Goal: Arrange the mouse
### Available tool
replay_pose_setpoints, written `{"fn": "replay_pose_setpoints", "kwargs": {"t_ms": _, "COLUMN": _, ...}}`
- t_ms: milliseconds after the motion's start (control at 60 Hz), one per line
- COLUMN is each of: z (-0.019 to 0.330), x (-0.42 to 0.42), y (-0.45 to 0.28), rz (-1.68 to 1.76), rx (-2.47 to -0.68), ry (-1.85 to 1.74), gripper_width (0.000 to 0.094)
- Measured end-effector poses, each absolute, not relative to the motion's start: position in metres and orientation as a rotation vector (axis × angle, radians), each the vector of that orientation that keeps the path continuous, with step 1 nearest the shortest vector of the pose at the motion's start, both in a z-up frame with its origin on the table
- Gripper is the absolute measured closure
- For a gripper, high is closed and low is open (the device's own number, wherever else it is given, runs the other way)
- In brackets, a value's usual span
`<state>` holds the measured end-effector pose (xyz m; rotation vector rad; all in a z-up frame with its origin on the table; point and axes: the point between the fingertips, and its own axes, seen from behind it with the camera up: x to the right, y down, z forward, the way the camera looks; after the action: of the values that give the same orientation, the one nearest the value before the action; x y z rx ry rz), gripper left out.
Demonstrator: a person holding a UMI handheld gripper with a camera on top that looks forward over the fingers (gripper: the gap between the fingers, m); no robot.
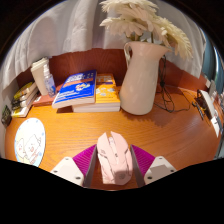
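Observation:
A pale pink-white computer mouse (113,158) lies lengthwise between my gripper's (113,150) two fingers, its front end reaching a little past the fingertips. Both magenta pads (86,160) press against its sides, so the gripper is shut on it. The mouse is low over the wooden desk (170,135); I cannot tell whether it touches the desk. Its rear end is hidden at the bottom of the view.
A tall white vase (141,75) with dried pampas grass stands just beyond, to the right. A stack of books (82,90) lies beyond, to the left, with a white box (43,77) beside it. A round light mat (30,140) lies to the left. Cables (172,100) run right of the vase.

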<state>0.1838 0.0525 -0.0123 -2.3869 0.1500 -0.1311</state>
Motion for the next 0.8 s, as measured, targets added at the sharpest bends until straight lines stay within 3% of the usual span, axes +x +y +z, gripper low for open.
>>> {"fn": "replay_pose_setpoints", "kwargs": {"t_ms": 283, "z": -0.015, "x": 0.179, "y": 0.058, "rz": -0.125, "rx": -2.448, "ry": 0.145, "gripper_width": 0.0512}}
{"fn": "replay_pose_setpoints", "kwargs": {"t_ms": 400, "z": -0.002, "x": 0.174, "y": 0.061, "rz": -0.088, "rx": -2.438, "ry": 0.160, "gripper_width": 0.0514}}
{"fn": "replay_pose_setpoints", "kwargs": {"t_ms": 483, "z": 0.041, "x": 0.165, "y": 0.069, "rz": -0.066, "rx": -2.361, "ry": 0.121, "gripper_width": 0.0513}}
{"fn": "replay_pose_setpoints", "kwargs": {"t_ms": 717, "z": 0.209, "x": 0.104, "y": 0.097, "rz": 0.027, "rx": -2.109, "ry": 0.042, "gripper_width": 0.0510}}
{"fn": "replay_pose_setpoints", "kwargs": {"t_ms": 800, "z": 0.251, "x": 0.072, "y": 0.105, "rz": 0.065, "rx": -2.047, "ry": 0.031, "gripper_width": 0.0509}}
